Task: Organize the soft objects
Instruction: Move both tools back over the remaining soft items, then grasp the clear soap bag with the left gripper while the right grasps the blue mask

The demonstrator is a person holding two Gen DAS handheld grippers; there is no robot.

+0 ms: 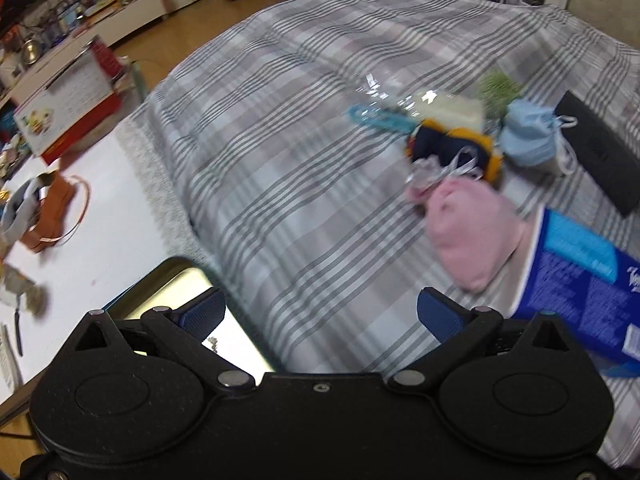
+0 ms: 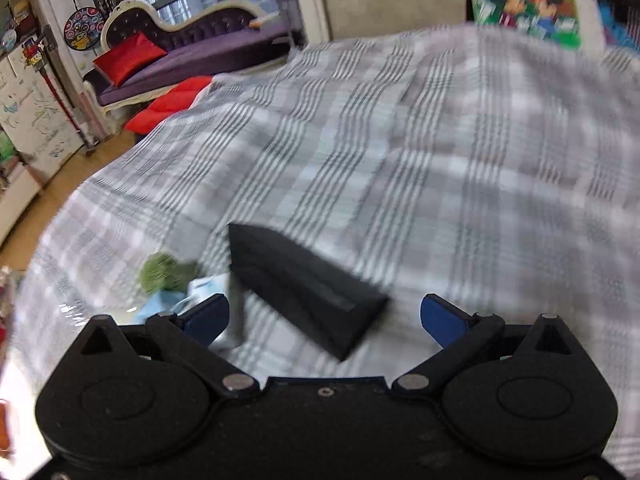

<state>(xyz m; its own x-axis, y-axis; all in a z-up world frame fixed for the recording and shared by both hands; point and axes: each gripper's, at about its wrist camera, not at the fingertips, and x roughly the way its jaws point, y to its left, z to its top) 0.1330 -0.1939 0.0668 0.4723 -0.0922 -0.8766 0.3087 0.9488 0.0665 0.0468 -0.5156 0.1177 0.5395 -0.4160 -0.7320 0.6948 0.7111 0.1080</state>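
Observation:
A pile of soft things lies on the grey plaid bedcover: a pink cloth pouch, a navy and yellow fabric item, a light blue face mask, a white sponge-like block and a green fuzzy piece. My left gripper is open and empty, low over the bed's near edge, left of the pile. My right gripper is open and empty above a black flat case; the green piece and blue mask show at its left.
A blue tissue pack lies at the right, next to the black case. A white table with a brown bag and a red-edged box stands left of the bed. A purple sofa is far behind.

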